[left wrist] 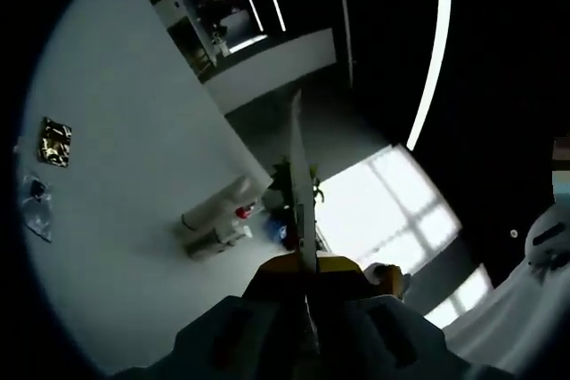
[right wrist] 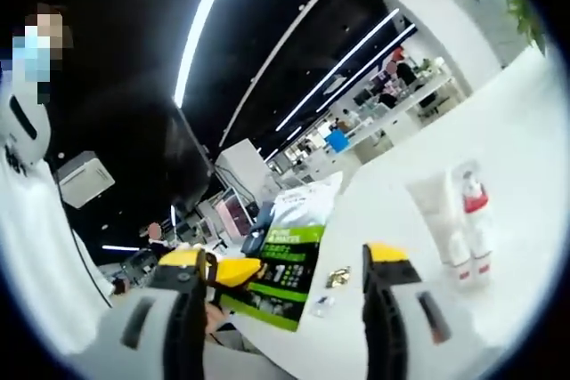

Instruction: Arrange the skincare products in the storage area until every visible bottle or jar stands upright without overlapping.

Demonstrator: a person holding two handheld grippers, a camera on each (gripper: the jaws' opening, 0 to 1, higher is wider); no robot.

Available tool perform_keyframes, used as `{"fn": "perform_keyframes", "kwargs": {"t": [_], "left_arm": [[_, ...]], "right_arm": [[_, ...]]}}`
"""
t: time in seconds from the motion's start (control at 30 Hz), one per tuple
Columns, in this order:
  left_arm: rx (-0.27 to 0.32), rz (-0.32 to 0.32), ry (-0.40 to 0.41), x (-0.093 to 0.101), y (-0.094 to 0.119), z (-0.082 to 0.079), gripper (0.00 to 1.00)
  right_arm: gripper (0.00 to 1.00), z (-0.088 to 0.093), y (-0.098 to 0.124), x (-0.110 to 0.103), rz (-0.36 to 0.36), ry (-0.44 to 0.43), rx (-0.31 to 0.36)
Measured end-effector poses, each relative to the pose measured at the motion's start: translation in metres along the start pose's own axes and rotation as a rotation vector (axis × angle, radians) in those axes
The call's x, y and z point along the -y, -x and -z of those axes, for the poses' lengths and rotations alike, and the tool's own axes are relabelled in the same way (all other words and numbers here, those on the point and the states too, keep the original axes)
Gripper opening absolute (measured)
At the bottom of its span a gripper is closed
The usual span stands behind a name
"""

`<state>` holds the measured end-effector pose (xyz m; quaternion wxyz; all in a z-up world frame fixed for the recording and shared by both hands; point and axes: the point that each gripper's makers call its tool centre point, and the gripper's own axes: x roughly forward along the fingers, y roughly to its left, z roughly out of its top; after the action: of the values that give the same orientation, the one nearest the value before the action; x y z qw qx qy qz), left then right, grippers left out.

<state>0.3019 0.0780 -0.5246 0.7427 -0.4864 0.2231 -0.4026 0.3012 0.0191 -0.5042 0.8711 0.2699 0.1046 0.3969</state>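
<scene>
Seen edge-on in the left gripper view, a flat white and green pouch (left wrist: 301, 175) rises from my left gripper (left wrist: 308, 266), whose yellow-tipped jaws are shut on its lower edge. Beyond it, a white tube (left wrist: 216, 205) and a red-capped tube (left wrist: 223, 238) rest on the white table (left wrist: 134, 86). In the right gripper view the same pouch (right wrist: 289, 251) hangs over the table edge, pinched by the left gripper (right wrist: 233, 270) coming in from the left. My right gripper (right wrist: 282, 257) is open, its jaws wide on either side of the pouch. The white tube (right wrist: 438, 211) and red-capped tube (right wrist: 474, 215) stand together to the right.
A black and gold sachet (left wrist: 55, 141) and a clear packet (left wrist: 37, 206) lie near the table's far side. Small sachets (right wrist: 337, 278) sit by the pouch. A person in white (right wrist: 36, 246) stands at the left. Office desks and ceiling lights fill the background.
</scene>
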Motion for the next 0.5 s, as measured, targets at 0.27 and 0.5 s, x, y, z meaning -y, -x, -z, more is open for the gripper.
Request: {"fn": "perform_keyframes", "kwargs": {"t": [0.27, 0.5], "left_arm": [[-0.022, -0.030, 0.021, -0.015, -0.006, 0.007, 0.00], [-0.031, -0.045, 0.033, -0.025, -0.010, 0.011, 0.00]], "right_arm": [[0.84, 0.004, 0.013, 0.016, 0.064, 0.020, -0.008], [0.90, 0.008, 0.020, 0.027, 0.113, 0.039, -0.027]]}}
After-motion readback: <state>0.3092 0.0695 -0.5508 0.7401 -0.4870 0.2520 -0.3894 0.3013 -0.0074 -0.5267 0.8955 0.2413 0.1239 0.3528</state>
